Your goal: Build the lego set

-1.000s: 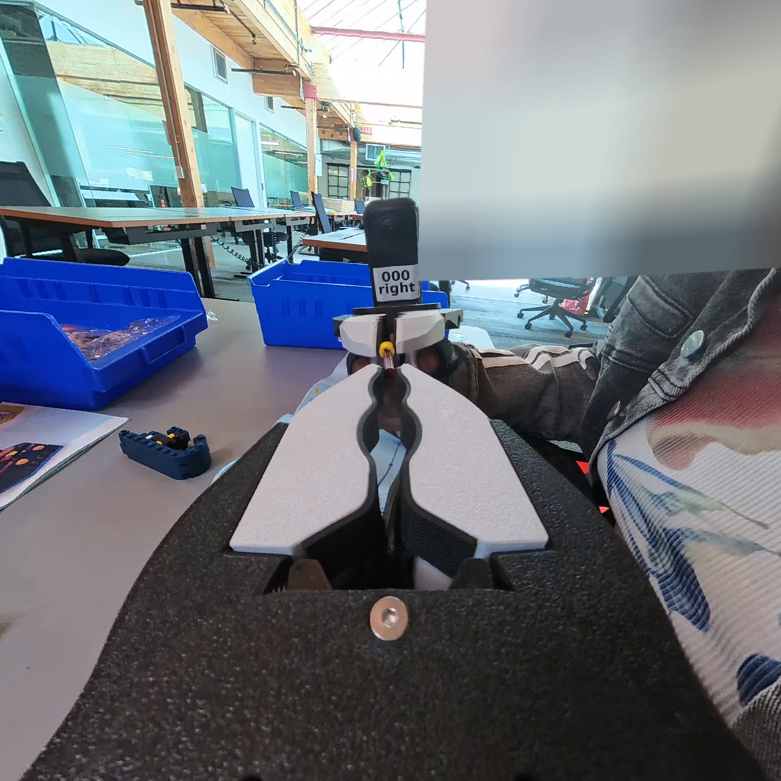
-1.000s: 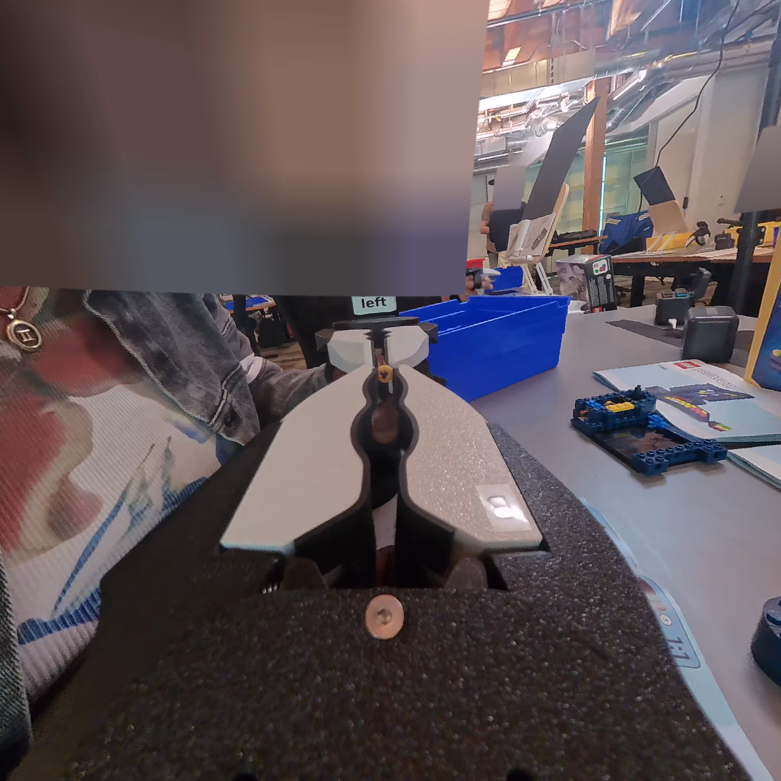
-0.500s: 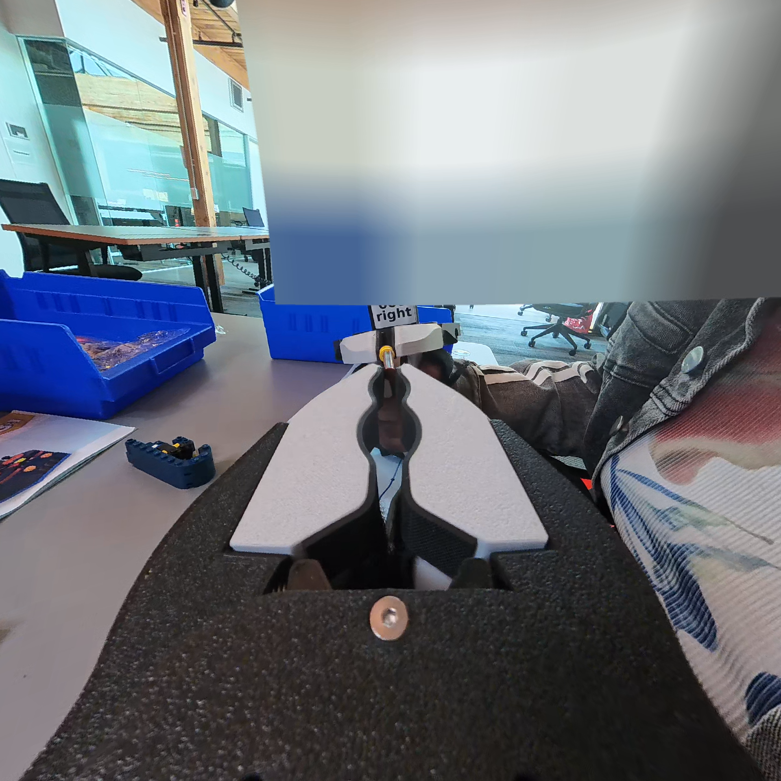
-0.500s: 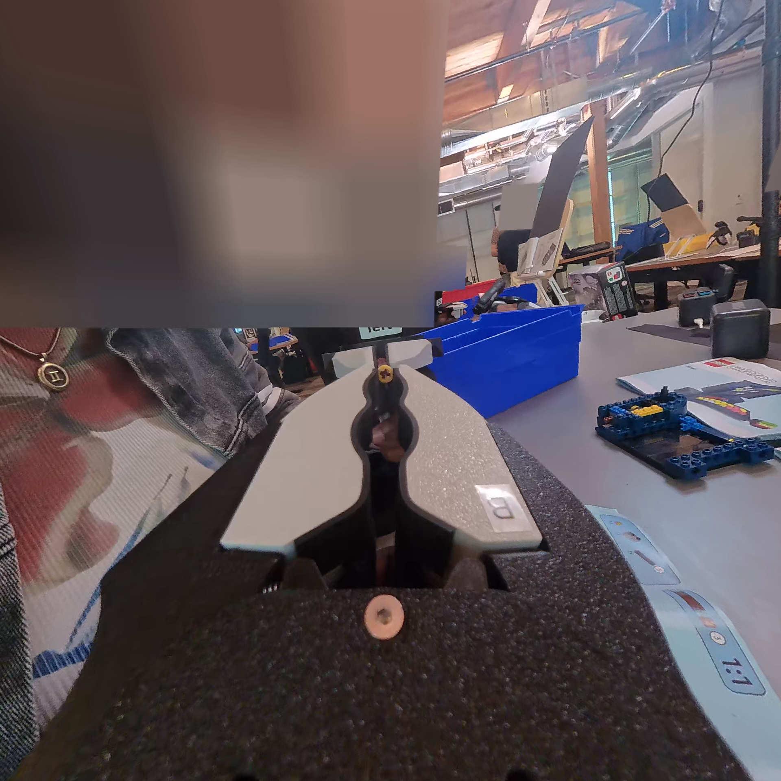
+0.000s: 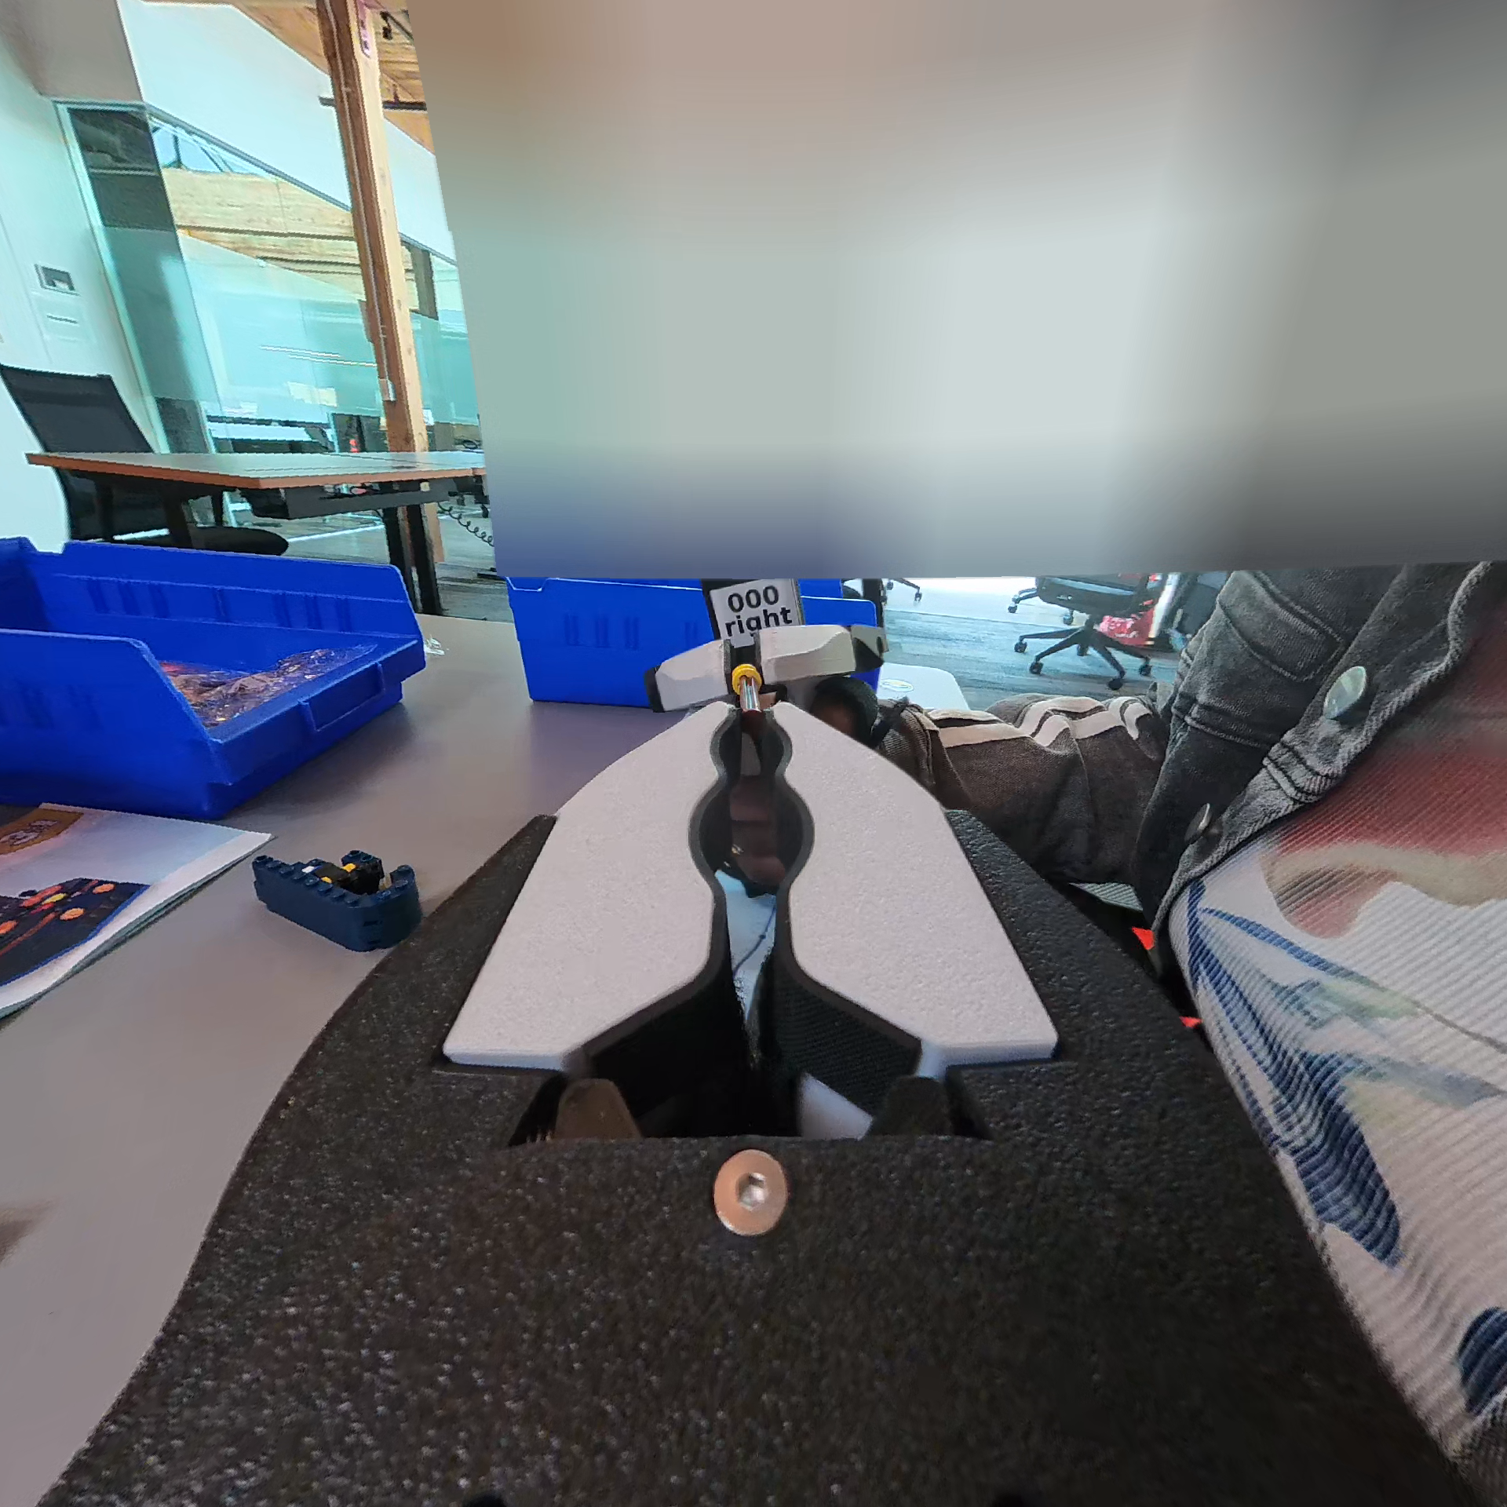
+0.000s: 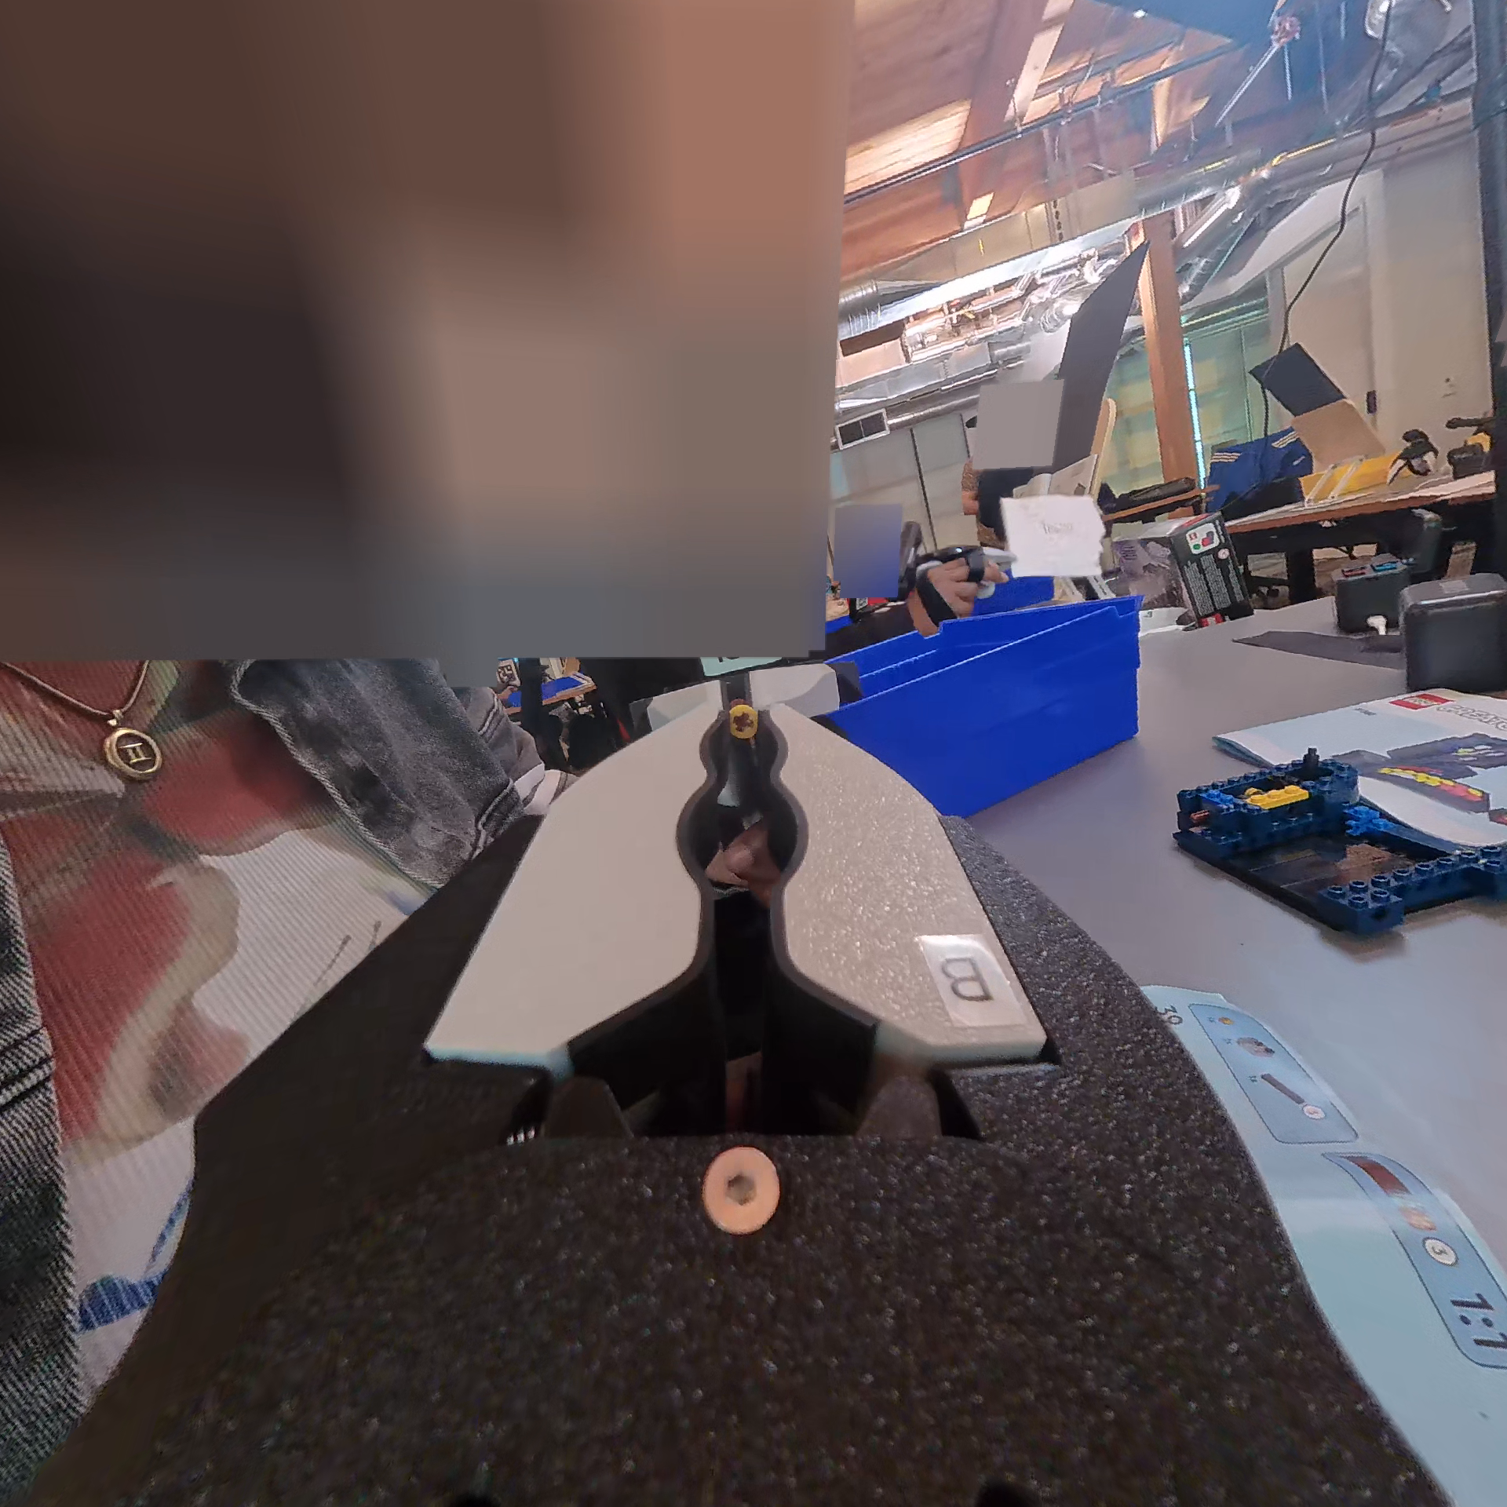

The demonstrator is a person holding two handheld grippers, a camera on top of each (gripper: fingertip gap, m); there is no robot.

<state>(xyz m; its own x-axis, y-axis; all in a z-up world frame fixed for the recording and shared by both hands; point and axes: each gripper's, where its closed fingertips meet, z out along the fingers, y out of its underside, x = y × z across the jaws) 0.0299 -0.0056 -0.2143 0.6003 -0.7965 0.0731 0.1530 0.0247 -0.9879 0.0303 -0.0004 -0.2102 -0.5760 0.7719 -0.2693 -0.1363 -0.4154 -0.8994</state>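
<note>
The two tongs face each other tip to tip above the near edge of the grey surface (image 5: 522, 783), leaving no passage between them. Left tongs (image 5: 746, 709) and right tongs (image 6: 740, 722) each stand closed on one thin rod with a yellow bush (image 5: 743, 675).

The person's torso (image 5: 1337, 938) blocks the near side. Left view: a dark blue brick piece (image 5: 338, 893) and a booklet (image 5: 98, 881) lie left; two blue bins (image 5: 204, 685) close the far side, with bare surface between. Right view: a blue brick plate (image 6: 1337, 848), an instruction sheet (image 6: 1337, 1182) and a blue bin (image 6: 1003, 718) obstruct the right.
</note>
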